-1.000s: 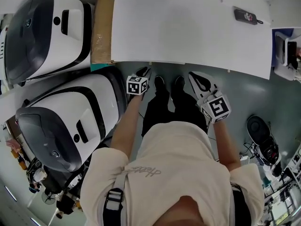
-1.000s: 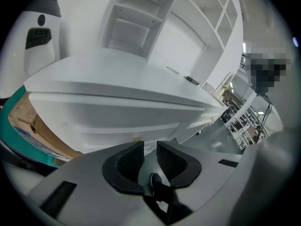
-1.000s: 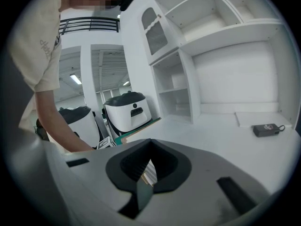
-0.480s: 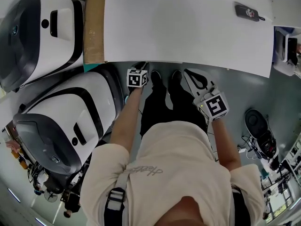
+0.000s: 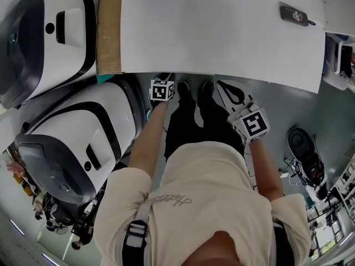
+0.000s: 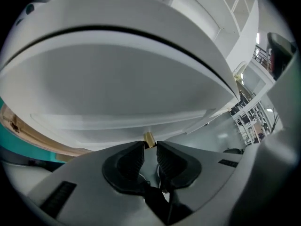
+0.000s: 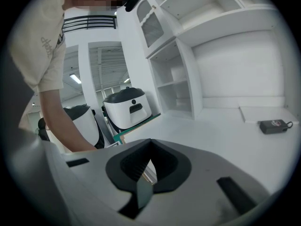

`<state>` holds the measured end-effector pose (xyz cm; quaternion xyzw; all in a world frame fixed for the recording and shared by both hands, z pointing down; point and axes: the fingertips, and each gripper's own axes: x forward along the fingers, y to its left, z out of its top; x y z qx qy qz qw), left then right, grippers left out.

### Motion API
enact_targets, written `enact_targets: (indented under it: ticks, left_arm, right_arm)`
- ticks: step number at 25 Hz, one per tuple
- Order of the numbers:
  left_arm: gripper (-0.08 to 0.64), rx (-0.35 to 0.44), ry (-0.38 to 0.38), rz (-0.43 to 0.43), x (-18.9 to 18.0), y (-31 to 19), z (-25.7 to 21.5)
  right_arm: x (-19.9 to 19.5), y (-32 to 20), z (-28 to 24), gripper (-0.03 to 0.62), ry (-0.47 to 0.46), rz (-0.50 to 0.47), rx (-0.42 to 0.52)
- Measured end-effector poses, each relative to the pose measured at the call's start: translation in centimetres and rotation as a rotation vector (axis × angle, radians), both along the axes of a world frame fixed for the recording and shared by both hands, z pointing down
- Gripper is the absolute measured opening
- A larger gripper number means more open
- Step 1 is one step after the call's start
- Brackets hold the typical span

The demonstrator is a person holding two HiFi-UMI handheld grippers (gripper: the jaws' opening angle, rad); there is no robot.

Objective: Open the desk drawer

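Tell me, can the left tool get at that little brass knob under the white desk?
Probably yes: the brass knob sits right between the tips of the left tool, seemingly pinched, with nothing in the way.

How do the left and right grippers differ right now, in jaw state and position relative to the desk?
The left gripper has its jaws closed on a small brass knob; the right gripper has its jaws shut on nothing. The left gripper reaches under the front edge of the desk, while the right gripper sits short of that edge and looks over the desktop. Both are at the desk's front.
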<state>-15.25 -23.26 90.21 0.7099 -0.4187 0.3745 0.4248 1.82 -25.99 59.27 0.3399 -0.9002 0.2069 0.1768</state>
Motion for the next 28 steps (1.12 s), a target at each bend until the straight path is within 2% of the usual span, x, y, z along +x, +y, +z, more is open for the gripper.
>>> enact_targets:
  ticks: [7, 13, 28]
  left_arm:
    - [0.087, -0.016, -0.004, 0.011, 0.5, -0.7, 0.8]
    - [0.087, -0.011, -0.006, -0.020, 0.6, -0.9, 1.1]
    - [0.083, -0.045, 0.007, -0.033, 0.7, -0.4, 1.0]
  right_arm:
    - [0.7, -0.3, 0.8, 0.002, 0.013, 0.013, -0.024]
    - [1.3, -0.6, 1.5, 0.002, 0.018, 0.020, -0.032]
    - [1.7, 0.3, 1.6, 0.002, 0.011, 0.015, -0.032]
